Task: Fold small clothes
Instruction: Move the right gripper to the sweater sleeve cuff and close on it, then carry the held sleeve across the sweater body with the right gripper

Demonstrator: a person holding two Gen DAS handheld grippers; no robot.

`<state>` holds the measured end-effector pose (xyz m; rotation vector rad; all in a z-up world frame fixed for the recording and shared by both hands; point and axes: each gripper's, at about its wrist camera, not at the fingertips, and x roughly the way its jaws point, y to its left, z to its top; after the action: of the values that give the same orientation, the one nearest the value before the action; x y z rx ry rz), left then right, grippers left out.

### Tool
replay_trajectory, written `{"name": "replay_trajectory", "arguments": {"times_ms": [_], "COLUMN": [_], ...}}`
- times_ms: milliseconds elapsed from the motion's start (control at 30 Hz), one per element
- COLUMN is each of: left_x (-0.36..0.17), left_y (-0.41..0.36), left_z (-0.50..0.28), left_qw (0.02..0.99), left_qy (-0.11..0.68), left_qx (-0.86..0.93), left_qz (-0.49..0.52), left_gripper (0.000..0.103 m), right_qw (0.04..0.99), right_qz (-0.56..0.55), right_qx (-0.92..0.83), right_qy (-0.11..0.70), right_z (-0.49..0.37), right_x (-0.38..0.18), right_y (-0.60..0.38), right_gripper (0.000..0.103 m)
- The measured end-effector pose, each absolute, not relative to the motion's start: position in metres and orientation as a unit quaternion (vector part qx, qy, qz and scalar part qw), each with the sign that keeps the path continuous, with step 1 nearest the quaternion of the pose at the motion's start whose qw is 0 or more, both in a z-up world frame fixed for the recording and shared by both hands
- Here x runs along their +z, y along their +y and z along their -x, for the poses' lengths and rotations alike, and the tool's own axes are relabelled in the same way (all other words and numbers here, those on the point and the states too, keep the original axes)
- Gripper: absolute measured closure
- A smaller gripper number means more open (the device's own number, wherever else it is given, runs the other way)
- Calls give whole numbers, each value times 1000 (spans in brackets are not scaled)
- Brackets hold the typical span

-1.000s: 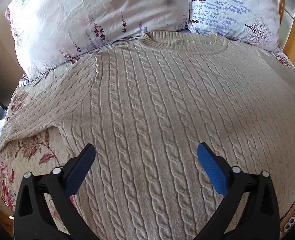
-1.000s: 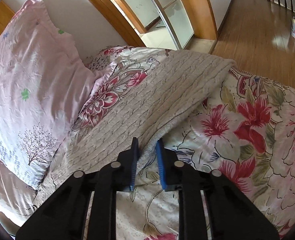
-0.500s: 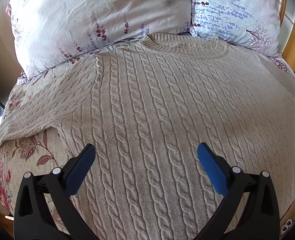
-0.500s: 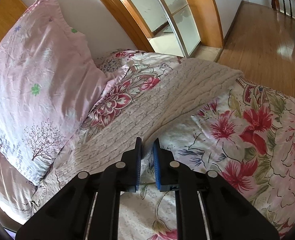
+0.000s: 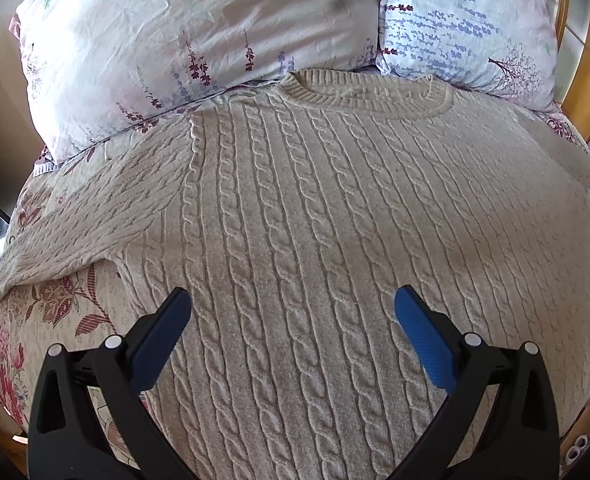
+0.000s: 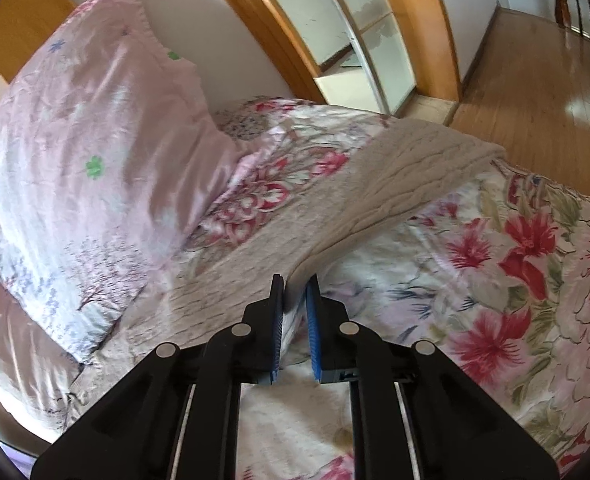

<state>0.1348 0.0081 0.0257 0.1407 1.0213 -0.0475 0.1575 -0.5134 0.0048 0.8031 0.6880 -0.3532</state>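
A cream cable-knit sweater (image 5: 315, 208) lies flat, front up, on the floral bedspread (image 5: 55, 312), its collar toward the pillows. My left gripper (image 5: 291, 304) is open and empty, held above the sweater's lower body. In the right wrist view my right gripper (image 6: 297, 292) is shut on the edge of the sweater's right sleeve (image 6: 395, 184), near the armpit, and holds it raised off the bedspread (image 6: 515, 260). The sleeve runs away from the gripper to the bed's far edge.
Two pale floral pillows (image 5: 199, 40) (image 5: 467, 24) lie beyond the collar; one also shows in the right wrist view (image 6: 87, 160). A wooden bed frame (image 5: 587, 76) stands at the right. Wooden floor (image 6: 535, 80) and a sliding door lie beyond the bed.
My right gripper has risen and drawn back, lifting the sleeve edge with it. My left gripper has drifted slightly toward the sweater's hem, staying open.
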Motion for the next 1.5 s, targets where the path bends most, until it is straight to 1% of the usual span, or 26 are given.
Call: {"name": "replay_trajectory", "arguments": {"times_ms": [100, 133, 267, 333, 367, 400, 433, 467, 500, 667, 800, 933, 1100, 1200, 1233, 1267, 1367, 1500], "left_x": [27, 28, 29, 30, 31, 32, 33, 34, 35, 36, 33, 31, 31, 32, 32, 33, 34, 36], "left_y": [10, 10, 12, 14, 15, 16, 17, 18, 19, 20, 14, 11, 10, 11, 12, 13, 15, 22], "left_z": [-134, -134, -133, -132, -131, -130, -129, -128, -128, -133, -136, -134, -135, -136, -136, -136, -135, -136], "left_qw": [871, 872, 872, 873, 873, 874, 875, 877, 877, 878, 875, 874, 874, 873, 873, 874, 876, 878], "left_qy": [486, 486, 485, 484, 484, 482, 480, 477, 476, 475, 479, 481, 481, 483, 483, 482, 479, 475], "left_qx": [-23, -23, -21, -23, -23, -24, -26, -28, -29, -37, -39, -41, -41, -47, -49, -50, -52, -60], "left_qz": [-64, -63, -59, -56, -56, -55, -54, -53, -53, -44, -49, -54, -56, -45, -41, -39, -34, -13], "left_gripper": [2, 2, 2, 2, 2, 2, 2, 2, 2, 2, 2, 2, 2, 2, 2, 2, 2, 2], "right_qw": [857, 860, 873, 864, 853, 844, 832, 824, 821, 816, 794, 771, 774, 781, 782, 783, 790, 829], "right_qz": [-378, -375, -350, -357, -372, -385, -402, -416, -425, -443, -474, -515, -519, -507, -503, -499, -494, -453], "right_qx": [-139, -127, -91, -92, -93, -96, -103, -109, -117, -186, -202, -178, -181, -197, -200, -202, -193, -172], "right_qy": [322, 321, 328, 344, 354, 362, 369, 368, 362, 322, 322, 329, 314, 308, 308, 312, 308, 280], "right_z": [-161, -162, -173, -177, -178, -176, -173, -168, -162, -125, -117, -123, -131, -136, -139, -141, -143, -141], "right_x": [14, 17, 30, 26, 21, 16, 12, 9, 8, 10, -6, -24, -26, -25, -26, -29, -29, -5], "right_y": [-499, -493, -461, -457, -459, -462, -468, -473, -478, -512, -535, -545, -552, -555, -556, -557, -557, -544], "right_gripper": [93, 97, 98, 97, 95, 91, 75, 53, 48, 46, 47, 49, 51, 64, 75, 88, 92, 93]}}
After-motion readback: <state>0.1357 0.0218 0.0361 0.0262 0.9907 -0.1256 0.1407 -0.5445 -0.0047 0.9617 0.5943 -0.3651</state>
